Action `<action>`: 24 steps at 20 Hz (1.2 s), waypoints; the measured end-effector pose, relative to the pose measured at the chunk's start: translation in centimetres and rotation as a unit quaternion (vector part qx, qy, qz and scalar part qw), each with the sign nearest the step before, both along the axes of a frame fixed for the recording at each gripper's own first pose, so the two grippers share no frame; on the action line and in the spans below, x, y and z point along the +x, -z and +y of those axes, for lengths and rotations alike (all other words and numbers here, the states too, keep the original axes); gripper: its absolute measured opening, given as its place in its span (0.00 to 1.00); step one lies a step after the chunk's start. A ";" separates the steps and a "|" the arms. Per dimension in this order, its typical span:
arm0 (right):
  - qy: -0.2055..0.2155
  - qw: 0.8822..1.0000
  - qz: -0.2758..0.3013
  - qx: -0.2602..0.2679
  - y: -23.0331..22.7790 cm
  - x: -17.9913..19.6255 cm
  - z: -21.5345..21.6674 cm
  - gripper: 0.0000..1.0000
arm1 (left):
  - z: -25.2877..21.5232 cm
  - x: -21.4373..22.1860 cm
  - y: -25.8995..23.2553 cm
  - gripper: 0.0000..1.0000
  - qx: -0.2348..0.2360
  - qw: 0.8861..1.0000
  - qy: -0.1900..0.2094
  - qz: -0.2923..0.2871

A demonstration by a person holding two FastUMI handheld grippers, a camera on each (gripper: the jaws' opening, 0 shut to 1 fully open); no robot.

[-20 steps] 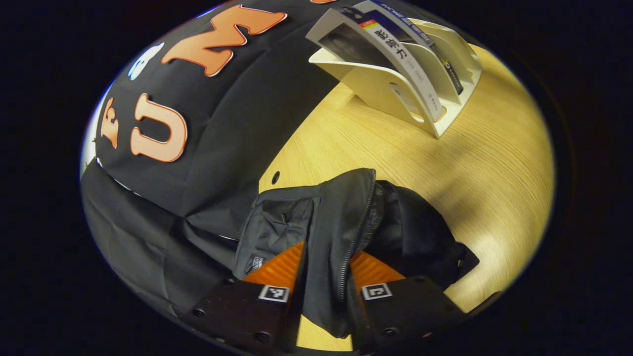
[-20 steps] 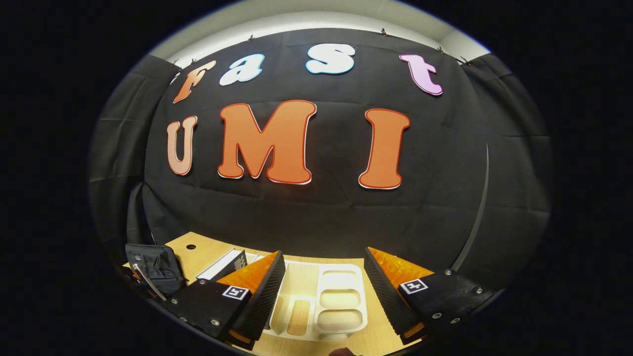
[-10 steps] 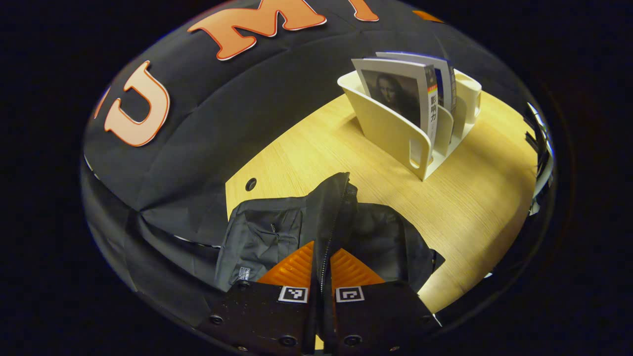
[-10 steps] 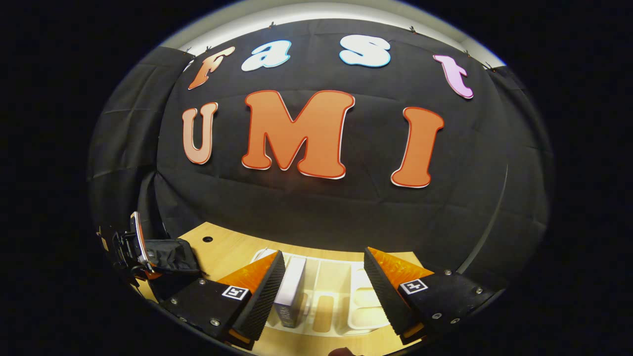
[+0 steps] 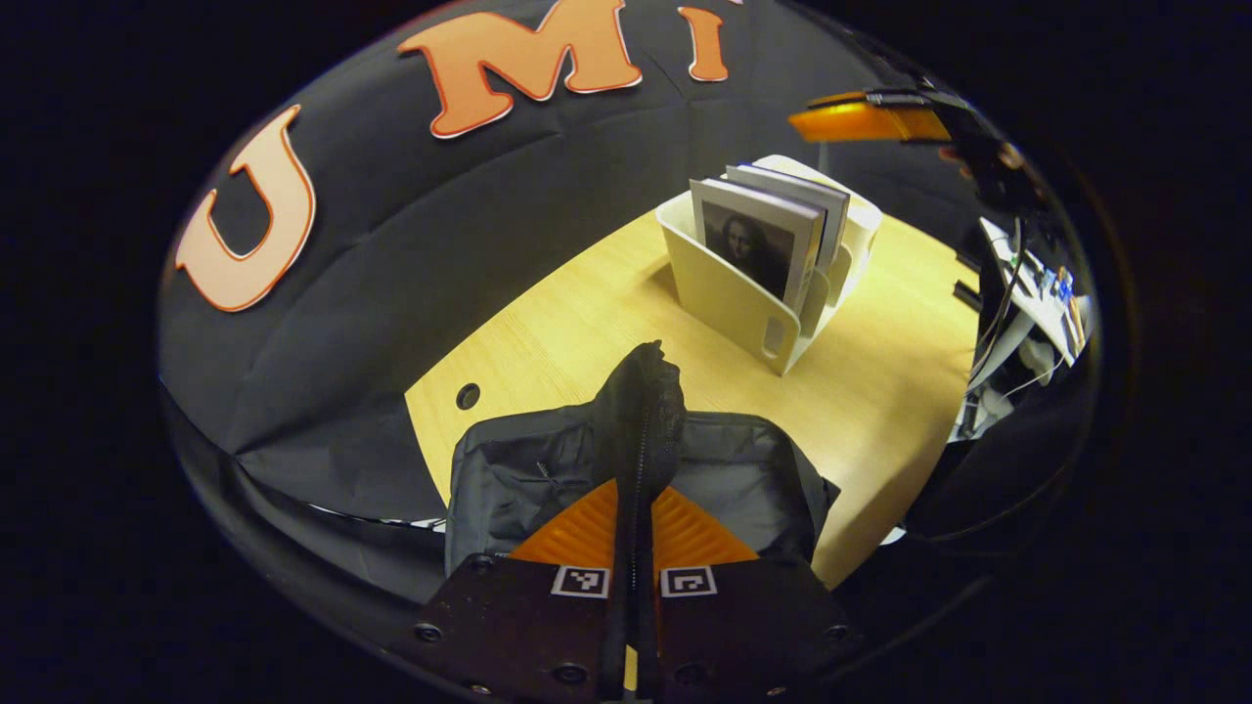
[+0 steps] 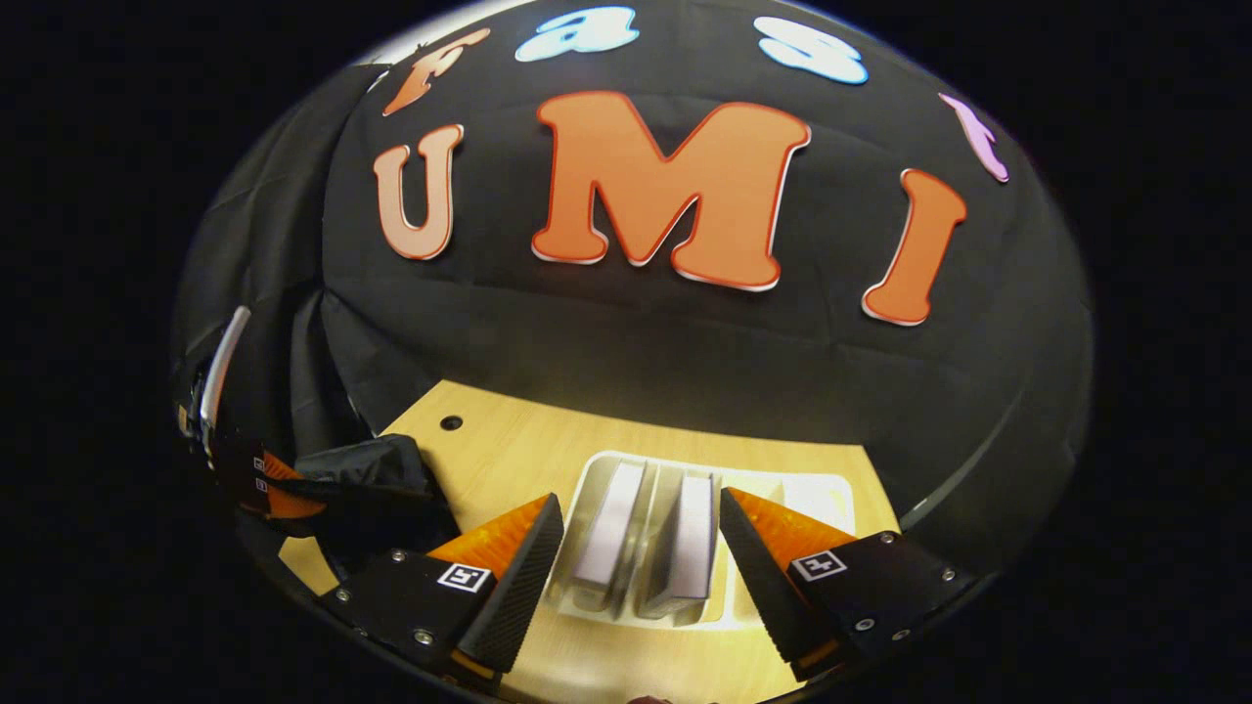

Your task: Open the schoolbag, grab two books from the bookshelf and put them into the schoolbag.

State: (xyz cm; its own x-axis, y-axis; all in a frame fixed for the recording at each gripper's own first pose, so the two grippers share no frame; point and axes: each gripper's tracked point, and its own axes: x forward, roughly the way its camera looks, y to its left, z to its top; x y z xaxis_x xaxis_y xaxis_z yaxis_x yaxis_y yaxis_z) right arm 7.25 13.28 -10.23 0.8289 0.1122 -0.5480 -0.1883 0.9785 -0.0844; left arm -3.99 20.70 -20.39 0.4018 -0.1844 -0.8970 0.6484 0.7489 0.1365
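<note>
Since half a second ago the left gripper (image 5: 634,533) has kept its clench on the raised zippered edge of the soft black fabric schoolbag (image 5: 753,479), and its view has swung so that the cream plastic slotted bookshelf (image 5: 729,293) now sits farther beyond the fingertips, a little to their right. The right gripper (image 5: 866,119) has come into the left gripper view as well, hanging above the bookshelf, far past the left fingertips and off to the right.

In the right gripper view the camera has tipped downward since the earlier frame: the bookshelf (image 6: 831,499) now lies directly between and just beyond the spread fingers of the right gripper (image 6: 641,548), whereas before only one book showed there. Its fingers are released, wide apart, pressing on nothing. To the left of its left finger the schoolbag (image 6: 377,474) rests on the pale wooden table (image 6: 489,455), with the left gripper (image 6: 279,489) closed on its flap.

The bookshelf holds two upright books in neighbouring slots. In the left gripper view the nearer one is a portrait-cover book (image 5: 748,249), and a blue-spined book (image 5: 787,196) stands just behind it. In the right gripper view their white page edges show side by side between the open fingers: the portrait-cover book (image 6: 608,533) to the left, the blue-spined book (image 6: 690,543) to the right
</note>
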 end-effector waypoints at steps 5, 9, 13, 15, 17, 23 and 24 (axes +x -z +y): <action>0.000 0.994 0.113 -0.001 1.6 0.7 1.9 0.95 | 0.1 0.7 -2.4 0.05 -0.017 1.000 0.000 0.025; 0.000 0.979 0.205 -0.004 4.8 1.9 2.1 0.95 | -0.3 1.5 -3.0 0.05 -0.018 0.999 -0.003 0.032; 0.027 0.953 0.301 0.013 8.7 2.4 1.8 0.93 | -0.9 1.8 -2.9 0.05 -0.015 0.999 -0.011 0.035; 0.033 0.946 0.322 -0.010 10.5 3.6 0.9 0.87 | -1.5 1.3 -2.5 0.05 -0.021 0.999 -0.019 0.043; 0.047 0.932 0.359 -0.018 12.7 3.9 0.6 0.82 | -1.8 1.4 -2.2 0.05 -0.020 0.999 -0.022 0.045; 0.082 0.904 0.420 -0.009 15.1 3.6 0.5 0.42 | -1.8 1.6 -1.9 0.05 -0.017 0.998 -0.036 0.048; 0.084 0.902 0.424 -0.006 15.2 3.5 0.3 0.40 | -1.9 1.7 -1.6 0.05 -0.019 0.998 -0.038 0.049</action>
